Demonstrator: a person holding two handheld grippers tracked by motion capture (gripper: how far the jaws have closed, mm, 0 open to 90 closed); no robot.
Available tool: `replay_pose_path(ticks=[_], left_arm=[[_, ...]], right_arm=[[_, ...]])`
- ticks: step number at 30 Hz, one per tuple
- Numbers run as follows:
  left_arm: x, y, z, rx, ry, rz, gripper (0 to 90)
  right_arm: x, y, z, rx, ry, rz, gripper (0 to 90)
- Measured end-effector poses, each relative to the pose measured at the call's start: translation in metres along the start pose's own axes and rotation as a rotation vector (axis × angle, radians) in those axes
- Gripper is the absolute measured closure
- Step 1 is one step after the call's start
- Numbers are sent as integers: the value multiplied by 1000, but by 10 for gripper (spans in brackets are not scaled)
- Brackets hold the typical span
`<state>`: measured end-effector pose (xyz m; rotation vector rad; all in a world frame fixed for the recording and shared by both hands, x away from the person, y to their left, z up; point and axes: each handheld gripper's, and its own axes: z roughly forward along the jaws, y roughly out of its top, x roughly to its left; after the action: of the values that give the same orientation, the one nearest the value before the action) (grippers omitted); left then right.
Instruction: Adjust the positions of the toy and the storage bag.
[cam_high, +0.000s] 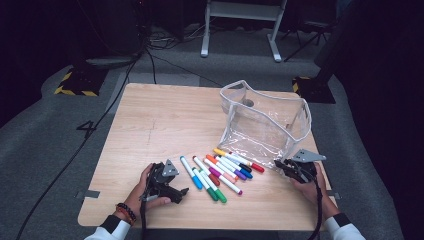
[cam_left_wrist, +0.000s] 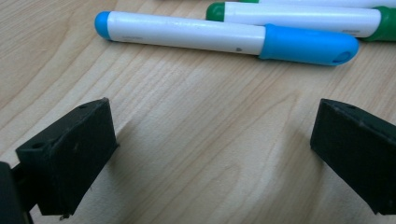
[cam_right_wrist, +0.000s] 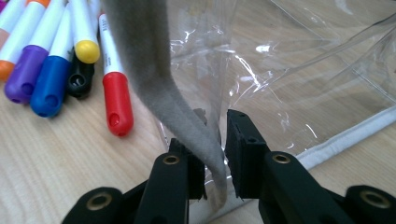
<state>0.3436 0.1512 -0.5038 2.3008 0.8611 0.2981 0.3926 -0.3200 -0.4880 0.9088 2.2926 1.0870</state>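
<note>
Right gripper (cam_right_wrist: 215, 156) is sitting closest to the lens in its own view — fingers (cam_right_wrist: 245, 144) narrowed onto the grey fabric edge strip (cam_right_wrist: 154, 70) of the clear pouch (cam_high: 265, 122), strip running up between them, gap barely wider than the strip. Whether both pads are pressing fully is hard to tell, but the strip is looking pinched. In the high view that gripper is resting at the pouch's near right corner, pouch standing upright on the desk (cam_high: 160, 125) toward the far right.

Left gripper (cam_high: 182, 192) is lying low on the desk at near left, fingers (cam_left_wrist: 70, 149) spread wide, nothing but bare wood between them. Blue-capped marker (cam_left_wrist: 224, 37) is lying crosswise just beyond the fingertips, not touching; a green-capped one (cam_left_wrist: 303, 18) is sitting right behind it.

Remaining markers (cam_high: 225, 170) are lying fanned out between the two grippers — red-capped marker (cam_right_wrist: 114, 88) nearest the pouch edge, just beside the right fingers.
</note>
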Motion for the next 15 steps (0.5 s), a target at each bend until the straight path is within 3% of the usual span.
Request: replay_pose_path(ticks=[3, 4, 7, 11, 15], left_arm=[[3, 1, 0, -9, -3, 5, 32], [3, 2, 0, -20, -5, 0, 111], [5, 5, 0, -37, -41, -4, 179], [2, 8, 2, -32, -32, 19, 182], [3, 9, 3, -39, -14, 10, 198]], right_arm=[[-1, 2, 2, 7, 0, -11, 777], [-2, 4, 3, 7, -3, -5, 776], [-2, 6, 6, 12, -4, -10, 776], [-2, 10, 10, 12, 4, -9, 778], [0, 12, 13, 14, 8, -21, 790]])
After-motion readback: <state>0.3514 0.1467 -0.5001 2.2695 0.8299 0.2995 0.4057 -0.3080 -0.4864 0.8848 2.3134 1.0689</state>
